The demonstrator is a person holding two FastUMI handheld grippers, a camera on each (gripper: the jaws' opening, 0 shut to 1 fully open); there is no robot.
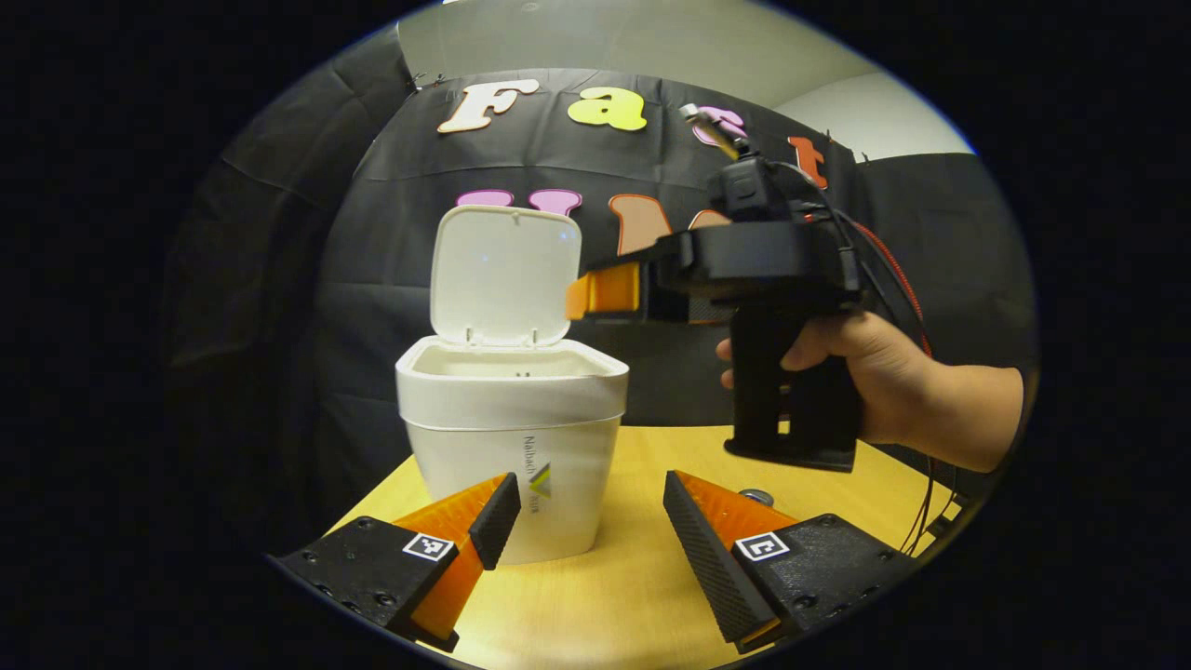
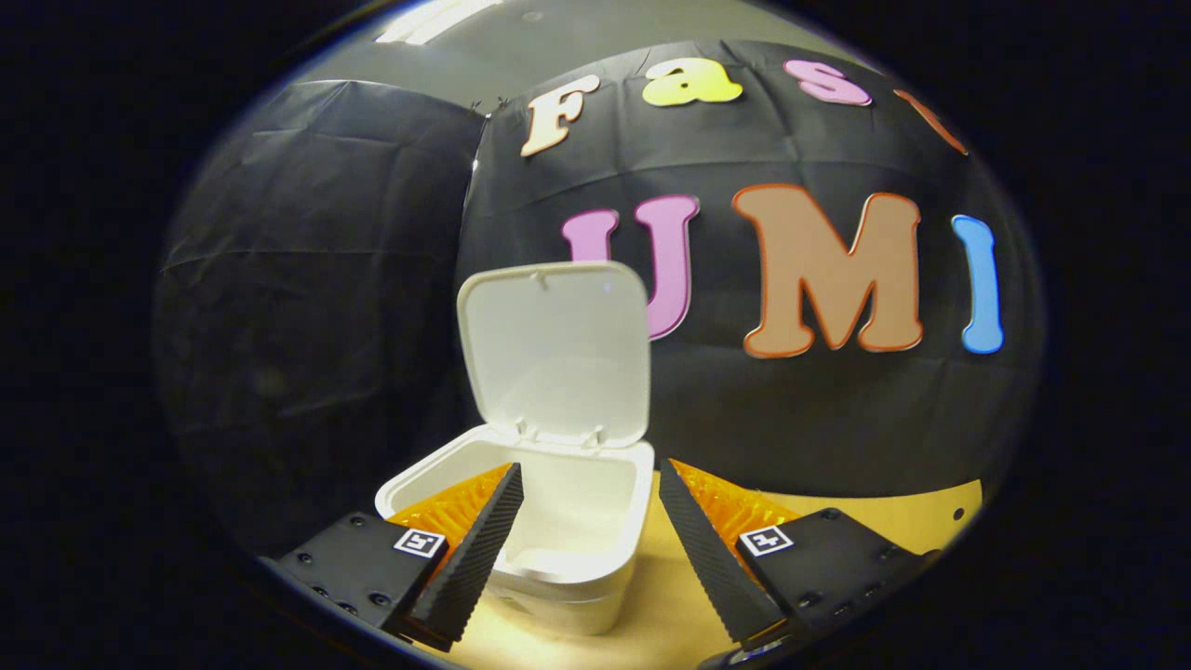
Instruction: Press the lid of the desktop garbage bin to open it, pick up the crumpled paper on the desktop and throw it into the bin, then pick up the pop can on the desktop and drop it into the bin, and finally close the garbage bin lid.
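Observation:
A white desktop bin [image 1: 510, 437] stands on the wooden table [image 1: 633, 596], its lid [image 1: 504, 275] swung upright. My left gripper [image 1: 584, 512] is open, low over the table just in front of the bin, with nothing between its fingers. In the left gripper view the right gripper [image 1: 605, 290] is held by a hand [image 1: 875, 381] above and right of the bin, its fingertips near the raised lid. In the right gripper view the right gripper [image 2: 591, 516] is open above the bin's mouth [image 2: 568, 502], with the lid [image 2: 556, 349] standing behind. I cannot make out what lies inside the bin.
Black cloth walls close the booth behind and to the left of the bin. A small round dark item [image 1: 756, 496] lies on the table to the right, behind my left gripper's right finger. The table [image 2: 893, 516] extends to the right of the bin.

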